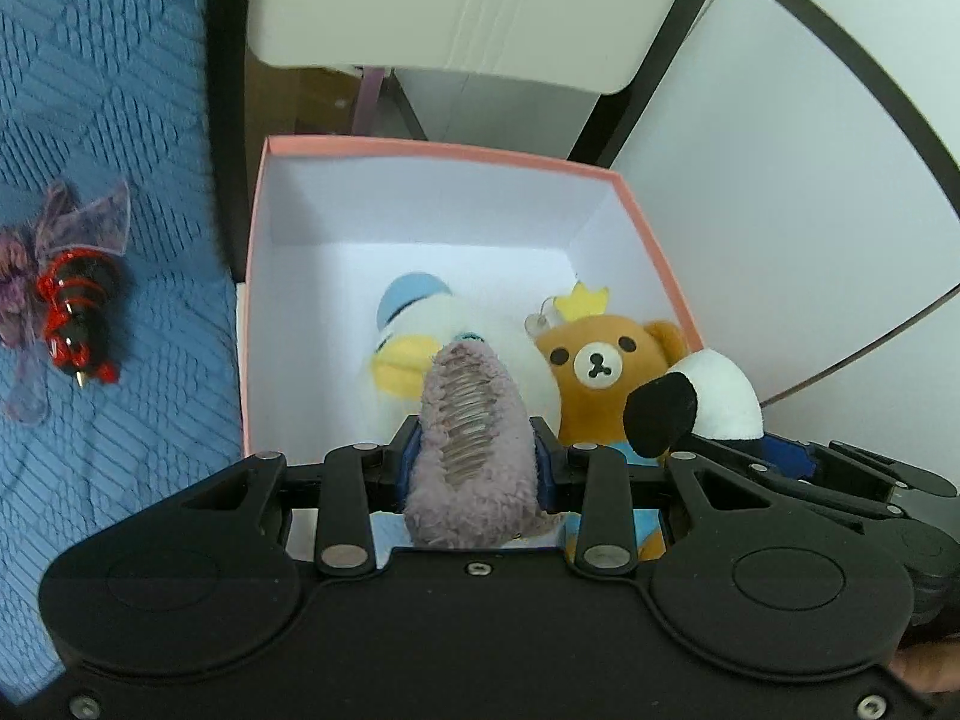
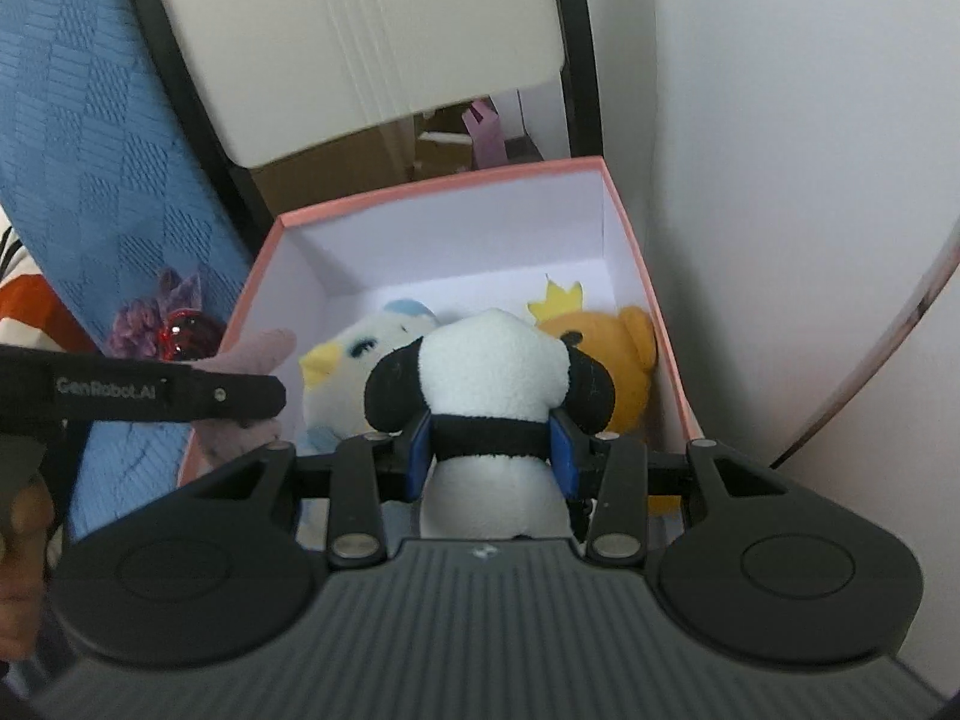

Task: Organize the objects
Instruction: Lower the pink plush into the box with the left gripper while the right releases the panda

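White walls and a pale chair back close in behind a pink box [image 1: 651,240] that stands beside a blue quilt [image 1: 120,120].

My left tongs [image 1: 477,459] are clamped on a fuzzy mauve hair clip [image 1: 468,456], its metal teeth facing up, held over the near edge of the box. My right tongs [image 2: 492,447] are clamped on a panda plush [image 2: 495,372] around its black neck band, also over the near part of the box. Each pair shows in the other's camera, just beside it.

I judge the step in hand to be dropping both into the box. To do it well I would carry each past the near wall, aim for the bare white floor behind the toys, and let go low so nothing bounces out. The two pairs sit close, so I would release one, then the other.

Count: two toys already inside, a white duck [image 1: 420,348] with a blue cap and a brown bear [image 1: 600,372] with a yellow crown, touching; one panda and one clip in hand; one red-and-black ornament [image 1: 78,312] with gauzy wings left on the quilt.
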`<state>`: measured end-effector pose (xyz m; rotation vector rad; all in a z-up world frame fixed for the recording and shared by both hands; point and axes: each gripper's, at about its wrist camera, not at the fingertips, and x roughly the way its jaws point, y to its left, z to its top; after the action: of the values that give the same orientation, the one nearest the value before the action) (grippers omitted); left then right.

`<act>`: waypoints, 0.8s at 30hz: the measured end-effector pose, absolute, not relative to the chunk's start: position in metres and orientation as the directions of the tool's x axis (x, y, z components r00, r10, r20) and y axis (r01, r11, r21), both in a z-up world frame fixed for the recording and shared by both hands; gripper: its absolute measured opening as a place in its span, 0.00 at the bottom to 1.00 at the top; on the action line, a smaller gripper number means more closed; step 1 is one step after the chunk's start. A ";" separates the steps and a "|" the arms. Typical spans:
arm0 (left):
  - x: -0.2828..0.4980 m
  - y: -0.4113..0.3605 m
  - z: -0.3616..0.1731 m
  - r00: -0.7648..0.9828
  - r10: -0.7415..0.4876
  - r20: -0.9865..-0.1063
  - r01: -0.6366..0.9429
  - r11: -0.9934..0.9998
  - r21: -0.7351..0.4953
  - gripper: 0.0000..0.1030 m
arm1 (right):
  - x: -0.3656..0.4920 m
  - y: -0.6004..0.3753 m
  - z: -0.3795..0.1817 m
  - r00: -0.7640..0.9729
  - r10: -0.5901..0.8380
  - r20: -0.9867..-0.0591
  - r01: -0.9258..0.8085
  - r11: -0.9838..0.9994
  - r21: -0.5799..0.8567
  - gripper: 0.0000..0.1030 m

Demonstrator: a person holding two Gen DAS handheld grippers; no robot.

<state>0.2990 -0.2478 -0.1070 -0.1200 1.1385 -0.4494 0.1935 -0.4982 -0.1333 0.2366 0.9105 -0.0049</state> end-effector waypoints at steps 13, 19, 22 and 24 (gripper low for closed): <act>0.295 -0.253 -0.100 0.365 -0.407 -0.837 0.289 0.905 -0.313 0.59 | 0.188 -0.508 -0.127 0.624 0.067 -0.779 0.106 0.980 0.170 0.60; 0.282 -0.243 -0.071 0.400 -0.434 -0.808 0.309 0.893 -0.327 0.59 | 0.178 -0.506 -0.101 0.666 0.095 -0.740 0.088 0.975 0.204 0.69; 0.270 -0.236 -0.053 0.435 -0.439 -0.787 0.320 0.892 -0.320 0.59 | 0.171 -0.501 -0.083 0.691 0.099 -0.716 0.076 0.975 0.208 0.69; 0.261 -0.231 -0.039 0.459 -0.445 -0.769 0.333 0.889 -0.315 0.59 | 0.163 -0.496 -0.071 0.711 0.106 -0.695 0.068 0.974 0.218 0.69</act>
<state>0.2606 -0.2311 -0.0391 -0.1262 0.9833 -0.4805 0.1628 -0.4959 -0.0712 0.2352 0.7815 0.0216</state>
